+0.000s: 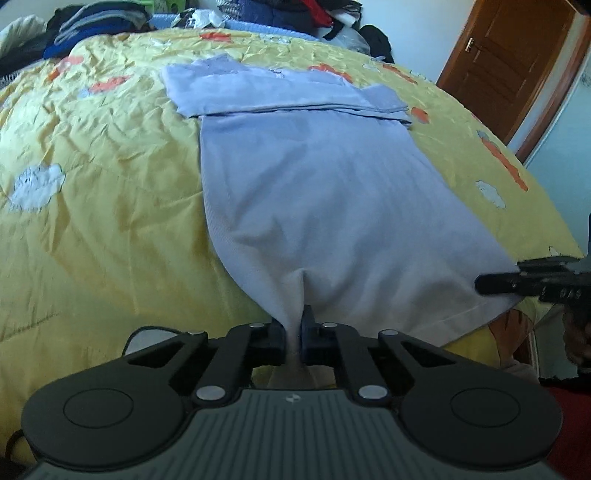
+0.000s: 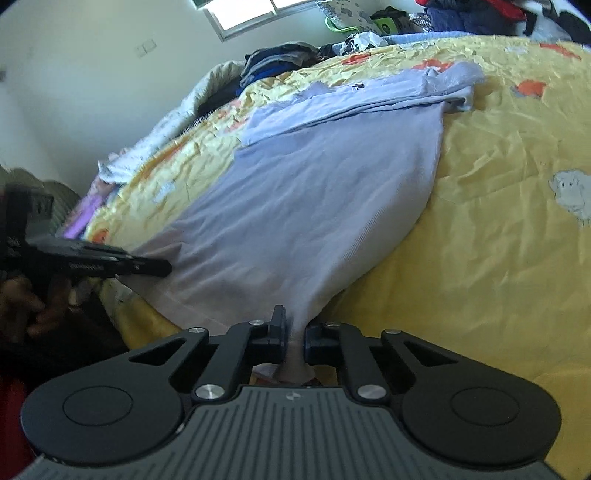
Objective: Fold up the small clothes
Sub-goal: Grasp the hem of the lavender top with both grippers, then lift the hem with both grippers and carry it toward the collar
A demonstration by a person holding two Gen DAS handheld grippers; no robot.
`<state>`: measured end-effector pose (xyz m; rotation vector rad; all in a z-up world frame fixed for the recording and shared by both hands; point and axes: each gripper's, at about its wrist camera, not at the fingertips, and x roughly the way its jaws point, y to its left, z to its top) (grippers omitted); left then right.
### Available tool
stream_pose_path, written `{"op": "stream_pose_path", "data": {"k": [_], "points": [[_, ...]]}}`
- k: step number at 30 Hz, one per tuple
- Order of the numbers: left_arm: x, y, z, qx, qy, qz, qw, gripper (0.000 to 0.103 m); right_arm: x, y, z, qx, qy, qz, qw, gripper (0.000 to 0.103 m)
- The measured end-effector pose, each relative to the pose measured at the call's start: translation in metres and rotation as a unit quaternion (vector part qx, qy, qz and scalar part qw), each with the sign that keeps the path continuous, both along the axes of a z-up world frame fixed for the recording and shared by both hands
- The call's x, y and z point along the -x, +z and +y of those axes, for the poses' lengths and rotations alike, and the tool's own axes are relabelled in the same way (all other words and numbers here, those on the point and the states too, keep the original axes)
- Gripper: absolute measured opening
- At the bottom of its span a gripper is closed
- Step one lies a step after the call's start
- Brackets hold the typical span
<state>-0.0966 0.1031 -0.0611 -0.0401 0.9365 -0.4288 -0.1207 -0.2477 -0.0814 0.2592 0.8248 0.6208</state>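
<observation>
- Left wrist view: a bed covered by a yellow quilt [image 1: 110, 192] printed with orange and pale animal shapes is seen; a pale lilac shirt [image 1: 314, 192] is spread flat on it, its sleeves folded across the far end.
- A pinch of the shirt's near hem is clamped between the jaws of the left gripper [image 1: 294, 332], and the cloth is drawn into a pleat there.
- At the right edge, the right gripper [image 1: 495, 284] is seen meeting the hem's other corner.
- A brown wooden door [image 1: 509, 62] with a metal handle is set in a pale wall beyond the bed, and piled dark clothes [image 1: 99, 26] lie at the far side.
- Right wrist view: the right gripper's jaws are closed on a gathered fold of the hem; a window [image 2: 255, 11] and a wall switch [image 2: 146, 48] are seen.
- A small dark mark on the shirt's chest cannot be read; the faint lettering on the left gripper's side is too blurred to read.
</observation>
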Motion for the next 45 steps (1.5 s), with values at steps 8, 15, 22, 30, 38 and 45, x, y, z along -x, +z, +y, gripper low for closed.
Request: {"op": "stream_pose_path", "data": {"k": [8,15,22,30,38,45], "points": [[-0.002,0.021,-0.003,0.013,0.021,-0.055,0.9982,0.006,-0.004,0.032,0.009,0.021,-0.011,-0.067,0.997,0.010],[-0.013,0.041,-0.006,0.038,0.054,-0.106,0.9921,0.005,-0.021,0.041,0.013,0.057,-0.064,-0.107,0.990,0.010],[-0.031,0.052,-0.005,0.067,0.085,-0.139,0.9844,0.005,-0.035,0.059,0.015,0.056,-0.062,-0.147,0.986,0.010],[-0.049,0.066,-0.015,0.040,0.096,-0.170,0.9800,0.005,-0.054,0.076,0.014,0.048,-0.082,-0.175,0.980,0.010],[-0.072,0.067,-0.032,0.003,0.126,-0.180,0.9756,0.005,-0.074,0.077,0.018,0.050,-0.105,-0.186,0.976,0.010],[-0.090,0.069,-0.039,-0.009,0.134,-0.183,0.9738,0.005,-0.094,0.076,0.018,0.047,-0.124,-0.185,0.974,0.010]]}}
